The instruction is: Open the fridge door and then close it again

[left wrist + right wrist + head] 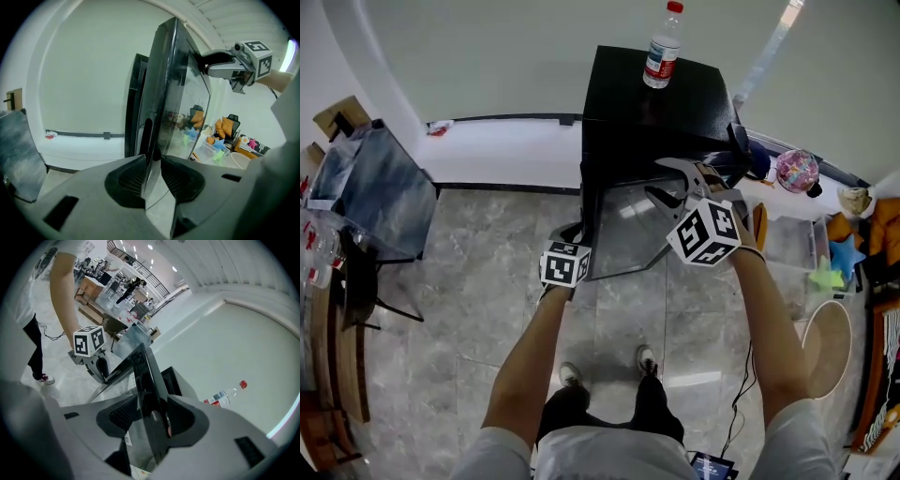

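Observation:
A small black fridge (pixel 654 112) stands against the white wall, its glass door (pixel 626 230) swung partly open toward me. My left gripper (pixel 577 231) is shut on the door's lower free edge; in the left gripper view the door edge (pixel 157 93) runs up from between the pads of that gripper (pixel 151 176). My right gripper (pixel 667 183) is shut on the door's upper edge, and in the right gripper view the dark door edge (pixel 145 376) sits between the jaws of this gripper (pixel 151 417). A water bottle (pixel 663 47) stands on the fridge top.
A dark glass-topped table with a chair (pixel 366 192) is at the left. Clear storage bins (pixel 792 242), a pink ball (pixel 797 171) and a round white basin (pixel 827 349) crowd the floor at the right. The person's feet (pixel 609 367) stand on grey tiles before the fridge.

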The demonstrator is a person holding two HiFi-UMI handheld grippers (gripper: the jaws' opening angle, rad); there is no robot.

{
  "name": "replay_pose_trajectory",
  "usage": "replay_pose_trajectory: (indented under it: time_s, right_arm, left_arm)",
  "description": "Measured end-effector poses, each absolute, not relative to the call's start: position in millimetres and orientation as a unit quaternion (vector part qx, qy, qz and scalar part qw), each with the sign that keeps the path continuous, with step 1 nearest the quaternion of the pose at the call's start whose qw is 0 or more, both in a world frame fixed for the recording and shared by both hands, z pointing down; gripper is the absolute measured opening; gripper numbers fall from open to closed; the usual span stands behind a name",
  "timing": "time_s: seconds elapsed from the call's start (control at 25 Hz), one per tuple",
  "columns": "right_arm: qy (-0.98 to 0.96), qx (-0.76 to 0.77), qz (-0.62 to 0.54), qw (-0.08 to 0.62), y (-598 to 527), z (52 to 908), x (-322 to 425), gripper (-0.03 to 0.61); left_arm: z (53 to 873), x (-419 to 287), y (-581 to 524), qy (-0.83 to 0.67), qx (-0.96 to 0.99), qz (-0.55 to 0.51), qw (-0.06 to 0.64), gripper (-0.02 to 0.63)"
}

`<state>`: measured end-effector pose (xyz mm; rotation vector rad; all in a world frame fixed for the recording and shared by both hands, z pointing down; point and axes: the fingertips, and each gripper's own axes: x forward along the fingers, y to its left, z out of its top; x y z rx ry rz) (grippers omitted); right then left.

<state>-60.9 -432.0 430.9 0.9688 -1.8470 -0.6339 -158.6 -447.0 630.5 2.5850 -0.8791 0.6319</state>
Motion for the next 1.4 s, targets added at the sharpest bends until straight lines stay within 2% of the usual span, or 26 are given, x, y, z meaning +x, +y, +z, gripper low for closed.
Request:
replay_pose_trajectory:
  time_s: [1.4]
  right_arm:
    - [-0.709,0.471,-0.215,0.479,-506.3,433.2,-40.3,0.197]
  left_arm:
    - [632.5,-131.8,-547.8,-0.248,0.932,0.218,0.151,0.083]
